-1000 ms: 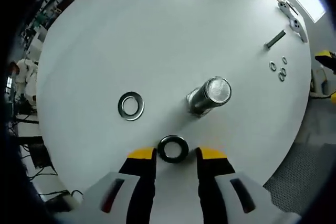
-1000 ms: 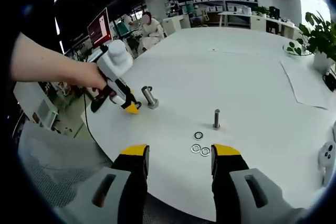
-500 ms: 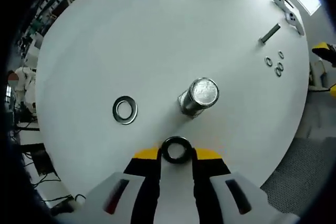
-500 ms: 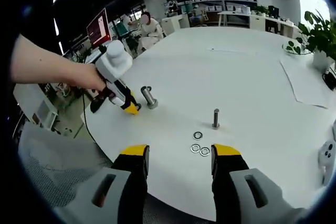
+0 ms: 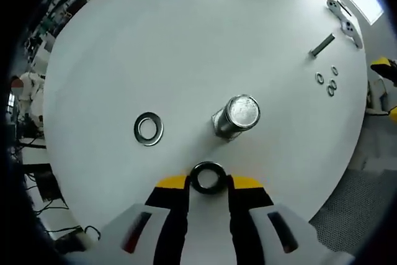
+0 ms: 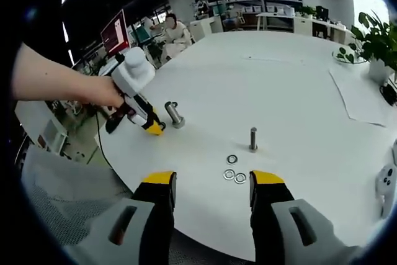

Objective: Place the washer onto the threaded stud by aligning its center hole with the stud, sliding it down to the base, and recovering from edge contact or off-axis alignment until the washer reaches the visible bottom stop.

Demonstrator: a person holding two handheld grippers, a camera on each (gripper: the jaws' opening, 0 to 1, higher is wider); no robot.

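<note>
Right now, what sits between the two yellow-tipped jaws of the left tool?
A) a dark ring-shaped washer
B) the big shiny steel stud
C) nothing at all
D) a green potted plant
A: in the left gripper view, a dark ring-shaped washer sits between the yellow tips of the left tool, while the big shiny steel stud stands apart on the white round table.

white table (image 5: 186, 41), black washer (image 5: 208, 177) — yellow-tipped left gripper (image 5: 208, 183)

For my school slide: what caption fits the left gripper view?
Left claw gripping a dark washer near a big stud.
</note>
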